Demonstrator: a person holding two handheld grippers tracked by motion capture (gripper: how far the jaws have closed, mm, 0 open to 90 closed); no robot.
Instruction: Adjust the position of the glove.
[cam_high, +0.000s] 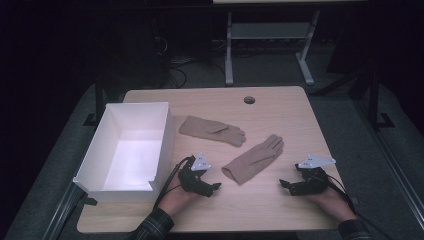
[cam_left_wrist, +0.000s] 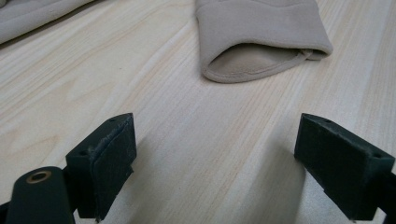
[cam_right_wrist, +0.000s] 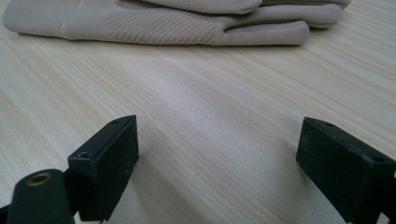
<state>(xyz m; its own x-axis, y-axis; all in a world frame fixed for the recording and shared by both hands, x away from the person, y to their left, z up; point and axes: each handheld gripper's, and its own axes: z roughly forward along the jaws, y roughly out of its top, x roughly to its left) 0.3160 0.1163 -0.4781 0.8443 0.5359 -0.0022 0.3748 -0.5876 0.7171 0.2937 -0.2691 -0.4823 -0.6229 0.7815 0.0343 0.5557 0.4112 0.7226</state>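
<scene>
Gloves, two, tan fabric, both lying flat on the light wooden table (cam_high: 280, 210). Near glove (cam_high: 253, 159) — slanted, cuff toward the near edge, fingers pointing far and right; it sits between the two grippers, touched by neither. In the left gripper view its open cuff (cam_left_wrist: 261, 56) faces the camera, with bare tabletop between it and the jaws. In the right gripper view the same glove (cam_right_wrist: 187, 21) lies side-on across the far part of the table, ribbed cuff at the left.

Far glove (cam_high: 212, 130) — lies crosswise toward the middle of the table, fingers to the right, just right of the box and apart from the near glove.

Left gripper (cam_high: 216, 187) — held low over the table just left of the near glove's cuff, jaws spread wide, nothing between them.

Right gripper (cam_high: 284, 186) — held low at the near right, pointing left toward the near glove, jaws likewise spread wide over bare wood.

Box (cam_high: 95, 160), white, open-topped, at the table's left side, its near right corner close to the left gripper.

Hole (cam_high: 249, 100), round, set in the tabletop near the far edge.
</scene>
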